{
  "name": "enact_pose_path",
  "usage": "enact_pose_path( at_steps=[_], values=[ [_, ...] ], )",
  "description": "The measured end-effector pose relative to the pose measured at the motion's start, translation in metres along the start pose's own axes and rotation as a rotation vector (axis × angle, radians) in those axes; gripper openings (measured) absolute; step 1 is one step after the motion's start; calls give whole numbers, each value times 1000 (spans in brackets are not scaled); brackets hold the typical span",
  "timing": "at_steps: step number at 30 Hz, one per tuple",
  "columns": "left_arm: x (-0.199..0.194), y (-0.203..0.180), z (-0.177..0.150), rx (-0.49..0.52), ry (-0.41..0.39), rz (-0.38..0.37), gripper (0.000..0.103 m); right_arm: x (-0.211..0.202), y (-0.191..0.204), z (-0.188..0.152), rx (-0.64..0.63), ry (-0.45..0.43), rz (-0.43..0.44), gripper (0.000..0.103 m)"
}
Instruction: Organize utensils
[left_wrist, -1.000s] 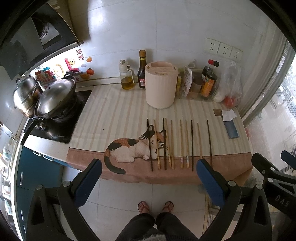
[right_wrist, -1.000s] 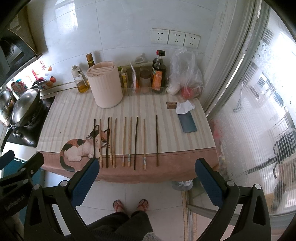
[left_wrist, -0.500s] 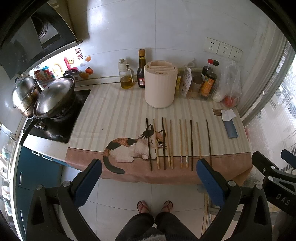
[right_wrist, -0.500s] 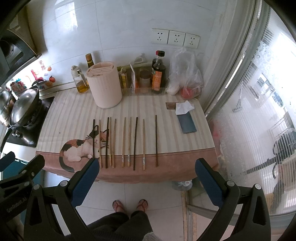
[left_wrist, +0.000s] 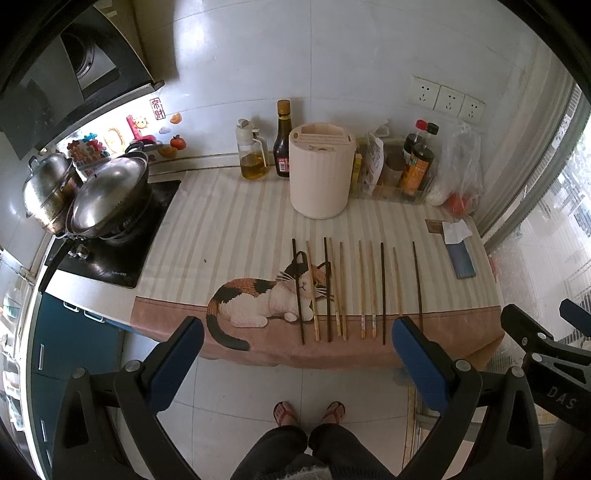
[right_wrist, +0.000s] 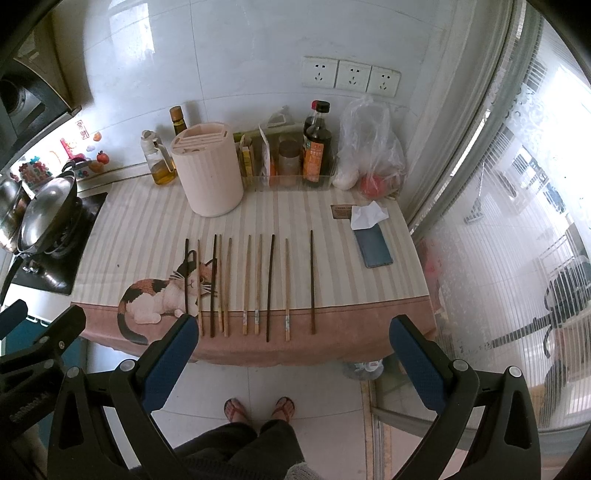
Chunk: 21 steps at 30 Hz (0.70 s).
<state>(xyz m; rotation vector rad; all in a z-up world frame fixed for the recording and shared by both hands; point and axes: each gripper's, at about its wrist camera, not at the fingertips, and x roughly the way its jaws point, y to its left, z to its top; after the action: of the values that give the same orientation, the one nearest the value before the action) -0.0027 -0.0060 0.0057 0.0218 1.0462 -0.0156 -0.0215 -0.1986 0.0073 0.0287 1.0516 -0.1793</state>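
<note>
1. Left wrist view: the left hand-held gripper (left_wrist: 295, 354) hung above the floor in front of the worktop (left_wrist: 221, 221), its blue-padded jaws spread wide and holding nothing. Ten chopsticks (left_wrist: 382, 291) lay side by side on the cat-print cloth (left_wrist: 240, 299) near the front edge, dark and light ones mixed, each pointing from front to back. Behind them, near the wall, stood the cream utensil holder (left_wrist: 319, 173) (slotted top, upright), with an oil bottle (left_wrist: 252, 157) and a dark sauce bottle (left_wrist: 282, 142) just to its left. A lidded wok (left_wrist: 107, 199) sat on the stove at the left, and a dark phone (left_wrist: 460, 258) lay at the right end of the cloth. The person's feet in sandals (left_wrist: 308, 411) showed on the tiled floor below.
2. Right wrist view: the right hand-held gripper (right_wrist: 290, 358) was likewise wide apart and empty, held short of the worktop edge. The chopsticks (right_wrist: 271, 286) lay in the same row, the rightmost dark one (right_wrist: 312, 280) set a little apart from the others. The utensil holder (right_wrist: 208, 171) stood behind the row's left half, well apart from the sticks. A plastic bag (right_wrist: 369, 144) sat in the back right corner
</note>
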Motion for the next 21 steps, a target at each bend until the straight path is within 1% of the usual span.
enact_pose_path(
  at_steps=[8, 13, 17, 21],
  values=[
    [1, -1, 1, 3, 0, -2, 103, 0, 0, 0, 1, 2, 1, 103],
    [8, 0, 7, 6, 3, -18, 103, 0, -1, 0, 8, 1, -2, 103],
    [24, 5, 14, 22, -38, 2, 103, 4, 0, 0, 41, -7, -13, 103],
    [47, 12, 26, 34, -79, 21, 103, 16, -5, 1, 106, -39, -8, 103]
  ],
)
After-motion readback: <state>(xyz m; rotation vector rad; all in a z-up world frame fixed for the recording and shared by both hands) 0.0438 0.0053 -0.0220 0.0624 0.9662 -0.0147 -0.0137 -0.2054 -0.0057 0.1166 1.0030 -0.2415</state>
